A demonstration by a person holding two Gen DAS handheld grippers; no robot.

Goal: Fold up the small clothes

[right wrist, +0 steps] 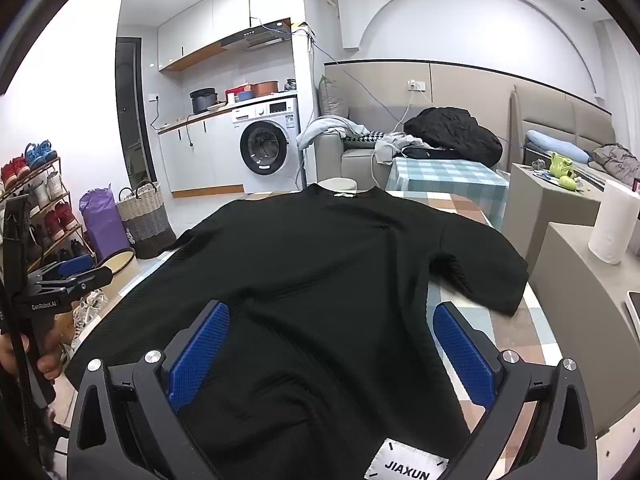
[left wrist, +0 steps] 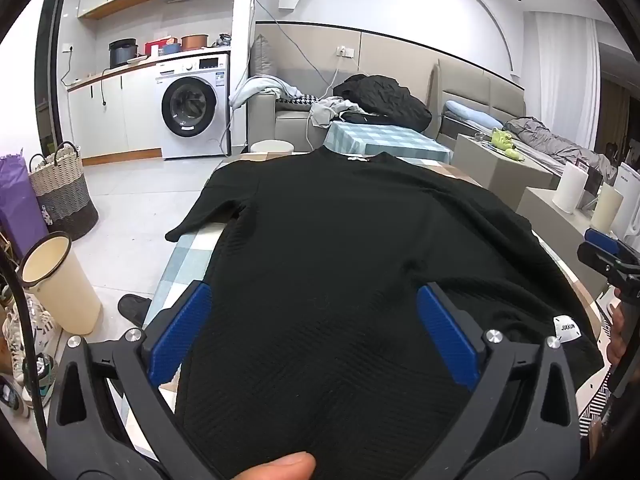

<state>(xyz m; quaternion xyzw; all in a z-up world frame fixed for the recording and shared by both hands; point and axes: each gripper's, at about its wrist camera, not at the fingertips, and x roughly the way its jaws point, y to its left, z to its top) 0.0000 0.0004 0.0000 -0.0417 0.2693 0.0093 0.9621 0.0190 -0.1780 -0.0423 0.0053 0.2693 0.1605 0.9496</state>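
Observation:
A black short-sleeved knit top lies spread flat on a table with a checked cloth, its collar at the far end. It also shows in the right wrist view, with a white JIAXUN label at the near hem. My left gripper is open, its blue pads either side of the hem's left part. My right gripper is open over the hem's right part. Each gripper shows at the edge of the other's view, the right gripper and the left gripper.
A cream bin and woven basket stand on the floor left of the table. A shoe rack is further left. A second checked table and a sofa with clothes lie beyond. Paper rolls stand right.

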